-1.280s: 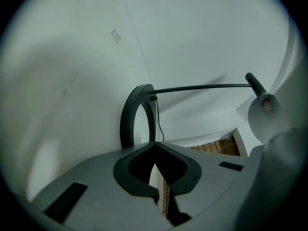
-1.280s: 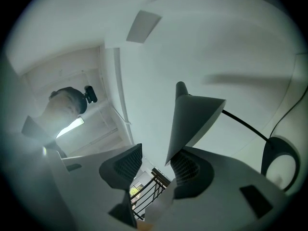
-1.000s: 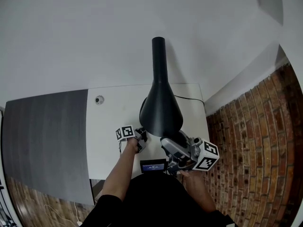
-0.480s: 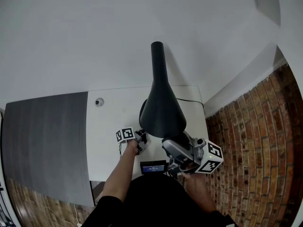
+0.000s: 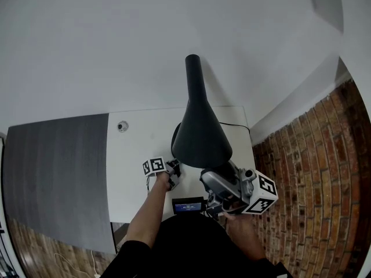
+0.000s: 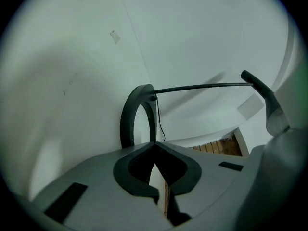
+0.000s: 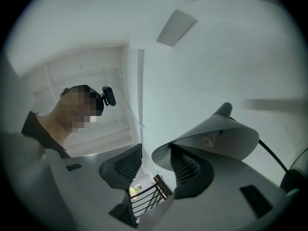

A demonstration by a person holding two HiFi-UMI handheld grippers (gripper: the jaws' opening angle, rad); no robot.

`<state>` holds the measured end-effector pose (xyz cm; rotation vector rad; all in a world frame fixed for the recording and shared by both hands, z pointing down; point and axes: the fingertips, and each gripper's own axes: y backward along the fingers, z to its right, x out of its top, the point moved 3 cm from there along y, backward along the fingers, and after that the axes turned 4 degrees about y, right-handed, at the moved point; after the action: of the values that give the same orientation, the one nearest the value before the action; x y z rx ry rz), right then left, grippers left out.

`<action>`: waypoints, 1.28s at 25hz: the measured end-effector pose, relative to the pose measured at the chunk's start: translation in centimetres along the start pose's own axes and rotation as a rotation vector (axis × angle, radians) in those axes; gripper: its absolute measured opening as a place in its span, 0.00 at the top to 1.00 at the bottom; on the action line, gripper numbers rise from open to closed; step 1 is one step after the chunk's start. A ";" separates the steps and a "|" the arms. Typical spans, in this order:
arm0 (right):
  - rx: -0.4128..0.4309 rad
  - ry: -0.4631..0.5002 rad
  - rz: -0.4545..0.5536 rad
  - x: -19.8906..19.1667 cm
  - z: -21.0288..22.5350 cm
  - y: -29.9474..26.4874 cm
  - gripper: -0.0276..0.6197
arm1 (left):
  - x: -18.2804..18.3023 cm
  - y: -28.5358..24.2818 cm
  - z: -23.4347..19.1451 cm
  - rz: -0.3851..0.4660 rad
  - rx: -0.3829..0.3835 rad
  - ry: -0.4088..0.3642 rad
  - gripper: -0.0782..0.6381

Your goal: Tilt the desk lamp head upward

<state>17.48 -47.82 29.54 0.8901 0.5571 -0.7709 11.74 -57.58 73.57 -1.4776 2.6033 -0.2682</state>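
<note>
The black desk lamp has its cone shade [image 5: 200, 135] pointing toward me, its neck running back to the wall. My right gripper [image 5: 214, 178] sits at the shade's near rim. In the right gripper view the jaws of that gripper [image 7: 156, 165] stand apart, the right pad [image 7: 185, 170] against the pale underside of the shade [image 7: 216, 138], whose rim edge reaches into the gap. My left gripper [image 5: 173, 171] rests low beside the lamp's foot. In the left gripper view it [image 6: 155, 150] is shut on nothing, facing the ring-shaped base [image 6: 137, 114] and the thin lamp arm [image 6: 202, 86].
The lamp stands on a white desk [image 5: 136, 155] against a white wall. A small round fitting [image 5: 122, 126] lies at the back left, a small black display [image 5: 188, 204] at the front edge, a cord [image 5: 235, 124] at the back right. A grey panel [image 5: 55, 172] lies left, brick floor [image 5: 313, 184] right.
My right gripper has drifted a little toward the lower right in the head view, and the shade's wide end has moved with it. The left gripper has stayed put.
</note>
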 end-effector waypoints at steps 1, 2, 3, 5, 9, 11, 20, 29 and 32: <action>0.002 0.002 0.002 0.1 -0.1 -0.1 0.66 | 0.0 0.0 0.0 0.000 0.001 0.000 0.88; 0.003 0.004 0.003 0.3 -0.2 -0.2 0.66 | 0.0 0.0 0.0 -0.001 0.001 0.000 0.88; 0.004 0.005 0.004 0.4 -0.2 -0.3 0.66 | 0.0 0.0 0.0 -0.001 0.002 0.000 0.88; 0.006 0.008 0.006 0.6 -0.3 -0.5 0.66 | 0.0 0.0 0.0 -0.001 0.001 -0.001 0.88; 0.012 0.010 0.009 0.8 -0.5 -0.8 0.66 | 0.0 0.1 0.0 -0.002 0.001 0.000 0.88; 0.014 0.015 0.010 1.0 -0.7 -0.9 0.66 | 0.0 0.1 -0.1 -0.002 0.001 0.001 0.88; 0.029 0.033 0.017 2.2 -1.0 -1.7 0.66 | -0.1 0.0 0.0 -0.003 0.007 -0.006 0.88; 0.032 0.042 0.020 3.1 -1.2 -2.6 0.66 | 0.0 0.0 -0.1 -0.003 0.014 -0.008 0.88; 0.034 0.046 0.019 3.5 -1.3 -2.7 0.66 | -0.1 -0.1 -0.1 -0.002 0.014 -0.008 0.88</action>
<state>17.29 -49.05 25.11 0.9452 0.5771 -0.7457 11.83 -57.53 73.65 -1.4743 2.5881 -0.2793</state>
